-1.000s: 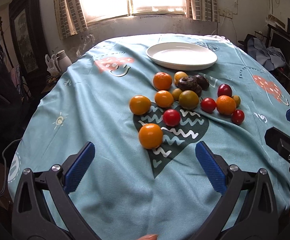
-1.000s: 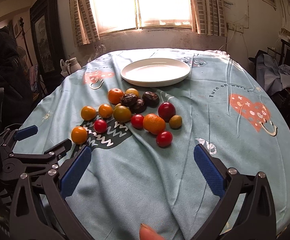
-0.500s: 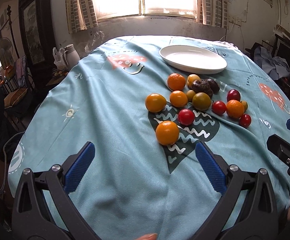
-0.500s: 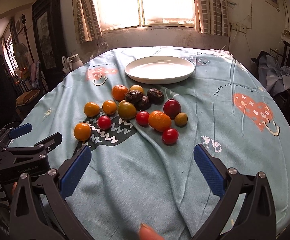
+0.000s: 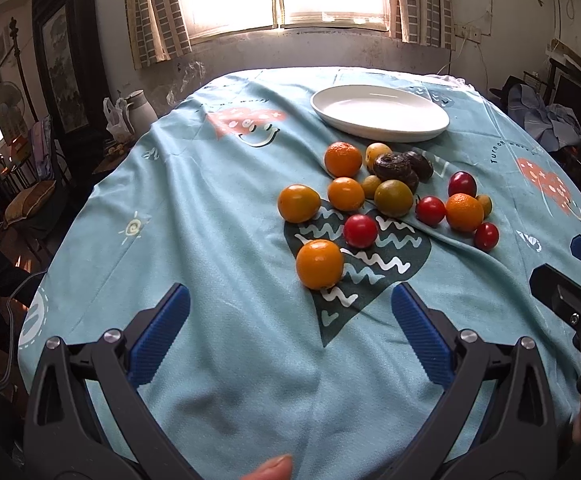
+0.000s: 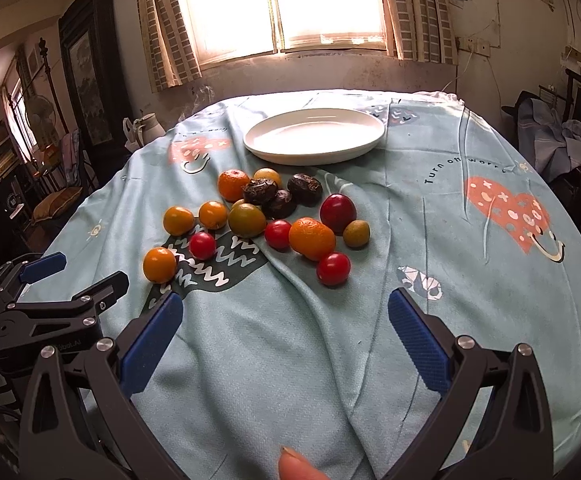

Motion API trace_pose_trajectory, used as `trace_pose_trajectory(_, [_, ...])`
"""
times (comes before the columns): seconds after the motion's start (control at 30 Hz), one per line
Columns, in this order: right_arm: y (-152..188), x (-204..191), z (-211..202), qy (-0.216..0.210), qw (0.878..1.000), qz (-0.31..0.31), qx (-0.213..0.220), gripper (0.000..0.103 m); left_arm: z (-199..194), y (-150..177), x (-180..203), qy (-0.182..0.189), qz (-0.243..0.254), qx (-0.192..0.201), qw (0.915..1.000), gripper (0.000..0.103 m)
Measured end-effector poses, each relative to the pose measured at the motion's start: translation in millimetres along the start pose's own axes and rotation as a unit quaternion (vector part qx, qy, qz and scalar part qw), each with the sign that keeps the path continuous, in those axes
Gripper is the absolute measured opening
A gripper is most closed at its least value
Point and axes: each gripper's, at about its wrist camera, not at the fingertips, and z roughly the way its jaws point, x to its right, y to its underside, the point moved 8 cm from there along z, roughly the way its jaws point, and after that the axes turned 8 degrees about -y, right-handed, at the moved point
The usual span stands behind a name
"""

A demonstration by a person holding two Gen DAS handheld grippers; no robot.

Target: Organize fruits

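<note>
Sunlit tablecloth [image 5: 218,216] has slid closer as we've edged in, both grippers [image 5: 290,316] [image 6: 284,316] wide and empty, nearest orange [image 5: 319,264] at twelve o'clock, plate [image 5: 378,114] waiting.

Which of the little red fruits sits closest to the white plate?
The dark red plum, larger and more purplish than the three bright red tomatoes. It lies just right of the wrinkled dark fruits, nearest the white plate; the tomatoes all sit farther toward the camera.
</note>
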Motion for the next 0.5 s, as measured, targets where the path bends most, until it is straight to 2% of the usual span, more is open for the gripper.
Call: trace_pose_trajectory(0.5, [-3.0,-4.6,-6.7,0.000,1.000,-0.008,0.008,0.102,-6.6,0.2,0.2,0.000,0.000,0.008,1.0000,0.101])
